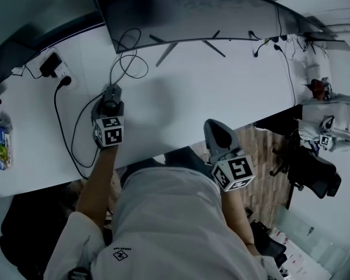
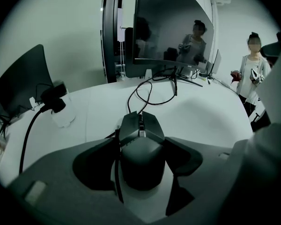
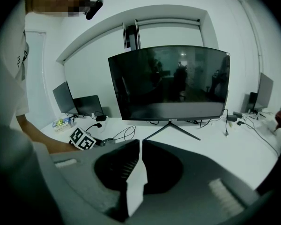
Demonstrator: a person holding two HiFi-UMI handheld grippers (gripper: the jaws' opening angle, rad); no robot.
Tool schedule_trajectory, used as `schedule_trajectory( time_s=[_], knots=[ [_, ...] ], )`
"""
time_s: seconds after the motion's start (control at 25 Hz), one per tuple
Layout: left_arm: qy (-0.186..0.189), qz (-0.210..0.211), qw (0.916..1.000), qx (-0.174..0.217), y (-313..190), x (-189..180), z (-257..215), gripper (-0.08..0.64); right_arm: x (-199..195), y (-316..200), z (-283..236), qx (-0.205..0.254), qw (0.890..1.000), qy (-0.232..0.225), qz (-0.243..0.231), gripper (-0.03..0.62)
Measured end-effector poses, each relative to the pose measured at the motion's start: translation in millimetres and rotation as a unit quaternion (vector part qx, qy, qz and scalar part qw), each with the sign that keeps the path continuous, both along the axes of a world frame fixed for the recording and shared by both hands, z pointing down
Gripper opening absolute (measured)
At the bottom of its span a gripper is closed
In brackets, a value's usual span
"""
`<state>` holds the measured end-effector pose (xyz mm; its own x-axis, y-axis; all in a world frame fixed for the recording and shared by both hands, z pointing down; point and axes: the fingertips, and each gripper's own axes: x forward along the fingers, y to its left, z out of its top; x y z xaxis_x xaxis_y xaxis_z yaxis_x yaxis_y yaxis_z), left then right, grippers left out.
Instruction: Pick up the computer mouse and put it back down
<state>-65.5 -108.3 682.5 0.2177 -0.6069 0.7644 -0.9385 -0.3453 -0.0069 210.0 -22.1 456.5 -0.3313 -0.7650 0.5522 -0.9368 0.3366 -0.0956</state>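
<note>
A black wired computer mouse [image 2: 141, 149] sits between the jaws of my left gripper [image 2: 142, 142], with both jaws against its sides. In the head view, the left gripper [image 1: 111, 98] and the mouse [image 1: 112, 90] are low over the white table [image 1: 210, 92], left of centre; whether the mouse rests on the surface is unclear. The mouse cable [image 1: 128, 63] loops away towards the monitor. My right gripper [image 1: 214, 130] hovers at the table's near edge, shut with nothing in it; its tips [image 3: 140, 143] meet.
A wide curved monitor [image 1: 192, 10] on a splayed stand fills the back of the table. A power strip [image 1: 58, 72] with a plug and black lead lies at the left, a small packet [image 1: 1, 147] at the far left. A person [image 1: 332, 124] stands at the right beside a chair [image 1: 315, 174].
</note>
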Motion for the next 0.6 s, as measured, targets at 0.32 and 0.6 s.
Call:
schedule_trajectory(
  time_s=[0.32, 0.6],
  knots=[
    [0.002, 0.008, 1.0, 0.0, 1.4, -1.0, -0.6, 0.33, -2.8, -0.7, -3.2, 0.004, 1.0, -0.001, -0.005, 0.018],
    [0.03, -0.003, 0.9995, 0.009, 3.2, -5.7, -24.4, 0.33, -10.1, -6.5, -2.6, 0.01, 1.0, -0.013, -0.02, 0.018]
  ],
)
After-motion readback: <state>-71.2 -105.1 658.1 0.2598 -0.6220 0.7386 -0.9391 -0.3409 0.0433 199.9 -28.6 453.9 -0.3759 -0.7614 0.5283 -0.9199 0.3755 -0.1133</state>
